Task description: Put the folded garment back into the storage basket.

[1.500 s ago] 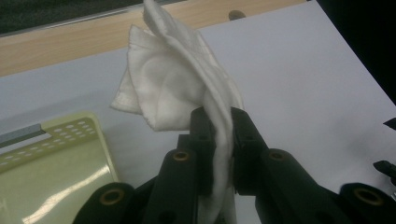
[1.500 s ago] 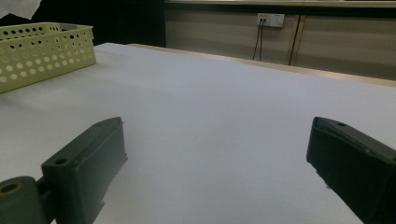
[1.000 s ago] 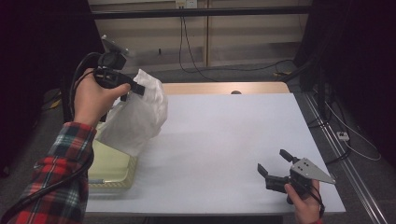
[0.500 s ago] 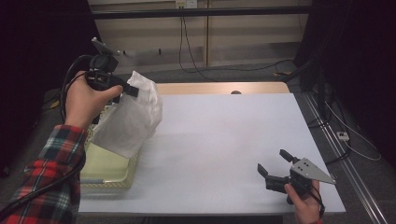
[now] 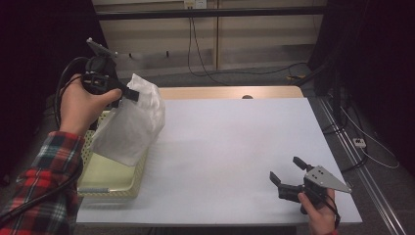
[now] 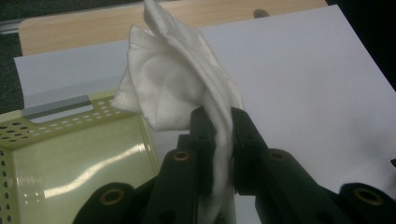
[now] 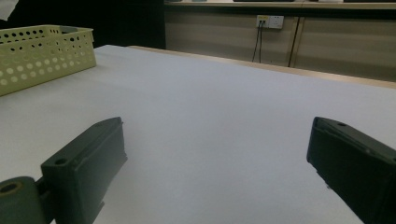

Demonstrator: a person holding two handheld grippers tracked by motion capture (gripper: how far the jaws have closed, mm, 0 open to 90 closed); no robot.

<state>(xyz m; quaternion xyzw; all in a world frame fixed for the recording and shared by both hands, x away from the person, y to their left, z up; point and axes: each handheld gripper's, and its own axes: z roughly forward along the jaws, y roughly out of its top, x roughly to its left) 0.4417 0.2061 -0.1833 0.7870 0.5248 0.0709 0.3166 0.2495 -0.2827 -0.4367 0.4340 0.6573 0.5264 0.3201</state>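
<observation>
Left gripper (image 5: 128,93): jaws clamped on one edge of the white cloth (image 5: 129,128), which hangs above the yellow basket (image 5: 110,188) at the counter (image 5: 230,147) edge. Risk: thin pinch may slip; trailing hem may snag the basket rim. Right gripper (image 5: 286,172): jaws spread wide, holding nothing.

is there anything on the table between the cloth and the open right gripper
Nothing visible. The white cloth hangs from the left gripper over the yellow basket, and the table is bare from there to the right gripper.
</observation>
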